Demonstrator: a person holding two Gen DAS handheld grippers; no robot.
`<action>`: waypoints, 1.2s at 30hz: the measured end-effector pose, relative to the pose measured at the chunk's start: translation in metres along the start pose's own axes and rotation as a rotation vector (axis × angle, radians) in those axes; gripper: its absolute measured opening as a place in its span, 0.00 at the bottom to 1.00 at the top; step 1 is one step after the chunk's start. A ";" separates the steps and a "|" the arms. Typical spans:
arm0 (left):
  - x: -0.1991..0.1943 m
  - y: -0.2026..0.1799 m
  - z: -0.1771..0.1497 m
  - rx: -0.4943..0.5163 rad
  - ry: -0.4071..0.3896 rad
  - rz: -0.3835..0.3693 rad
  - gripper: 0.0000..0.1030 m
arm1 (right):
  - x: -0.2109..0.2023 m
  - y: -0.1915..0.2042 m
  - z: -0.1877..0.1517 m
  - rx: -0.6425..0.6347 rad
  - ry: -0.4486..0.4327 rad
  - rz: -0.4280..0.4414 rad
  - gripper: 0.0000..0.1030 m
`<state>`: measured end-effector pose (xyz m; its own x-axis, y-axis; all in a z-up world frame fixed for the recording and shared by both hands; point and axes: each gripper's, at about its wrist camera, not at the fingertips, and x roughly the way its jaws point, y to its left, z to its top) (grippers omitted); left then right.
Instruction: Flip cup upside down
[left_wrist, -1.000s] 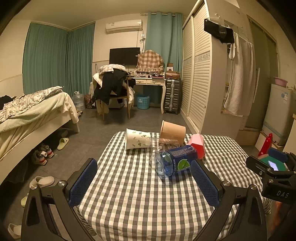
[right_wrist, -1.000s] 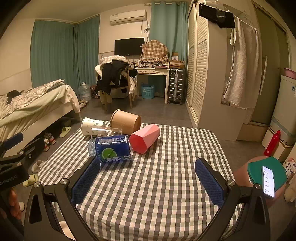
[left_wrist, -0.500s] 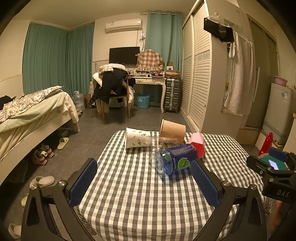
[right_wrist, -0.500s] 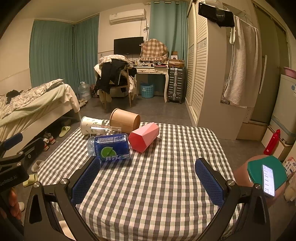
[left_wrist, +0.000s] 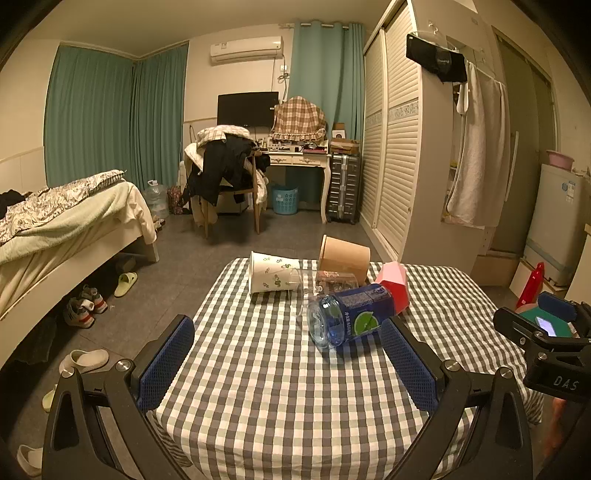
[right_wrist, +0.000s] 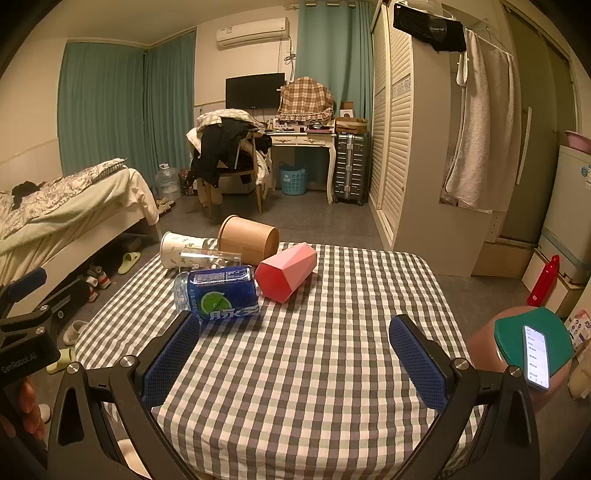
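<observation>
Five tipped vessels (right_wrist: 218, 291) crowd the checked table's (right_wrist: 332, 369) far-left corner

Both views are lit by warm, yellowish indoor light from overhead, fairly dim, giving the walls an amber cast. The checked table (left_wrist: 280, 387) is evenly lit, and the blue bottle (right_wrist: 218, 293) throws only a short soft shadow onto the cloth. Under the bed (left_wrist: 70, 236) it is dark. The phone screen (right_wrist: 535, 356) glows bright. Fisheye distortion bends the wardrobe (left_wrist: 399, 147) and curtains (right_wrist: 107, 107), and the corners fade to black. Focus is sharp throughout.
</observation>
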<state>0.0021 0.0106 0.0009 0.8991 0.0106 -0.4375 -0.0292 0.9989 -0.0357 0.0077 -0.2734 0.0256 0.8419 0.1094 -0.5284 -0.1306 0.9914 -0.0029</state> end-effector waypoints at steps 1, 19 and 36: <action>0.000 0.000 0.000 0.000 0.001 0.000 1.00 | 0.000 0.000 0.000 -0.004 -0.002 -0.009 1.00; 0.004 0.001 -0.002 0.000 0.006 -0.001 1.00 | -0.002 0.002 0.000 -0.013 -0.009 -0.019 1.00; 0.036 0.003 0.018 -0.015 0.046 0.014 1.00 | 0.033 -0.002 0.022 0.009 0.053 0.002 1.00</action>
<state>0.0420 0.0146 0.0011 0.8777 0.0218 -0.4787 -0.0483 0.9979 -0.0430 0.0473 -0.2703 0.0274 0.8127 0.1076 -0.5726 -0.1274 0.9918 0.0055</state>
